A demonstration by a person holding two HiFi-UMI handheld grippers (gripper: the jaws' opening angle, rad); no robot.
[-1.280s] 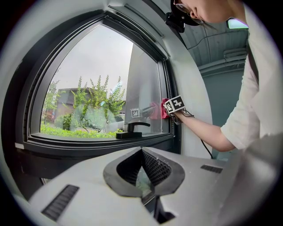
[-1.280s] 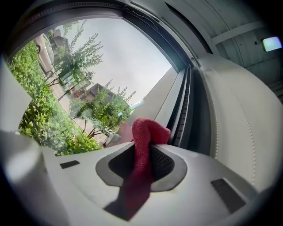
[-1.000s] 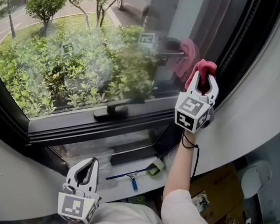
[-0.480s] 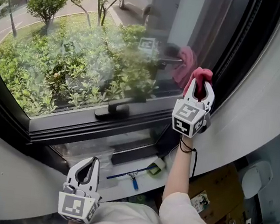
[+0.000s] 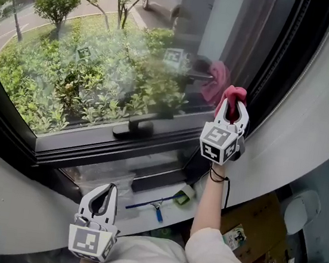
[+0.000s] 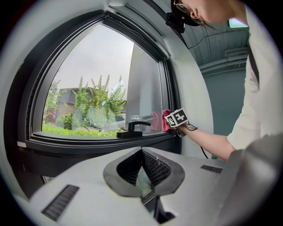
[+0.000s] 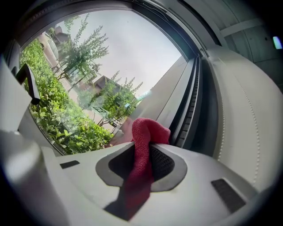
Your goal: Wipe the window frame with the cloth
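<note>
Nearest us, our left gripper (image 5: 106, 191) hangs low and idle, jaws together on nothing. Farther out, our right gripper (image 5: 232, 108) pinches the red cloth (image 5: 235, 95) against the right upright of the window frame (image 5: 267, 75). Over the last second it has slid down, so we judge the stroke is nearing the lower corner. Leftward, the bottom rail (image 5: 120, 149) offers open run, and the handle (image 5: 132, 128) sits well apart.

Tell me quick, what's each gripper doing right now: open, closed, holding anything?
Left gripper: closed, holding nothing.
Right gripper: closed on the red cloth.
</note>
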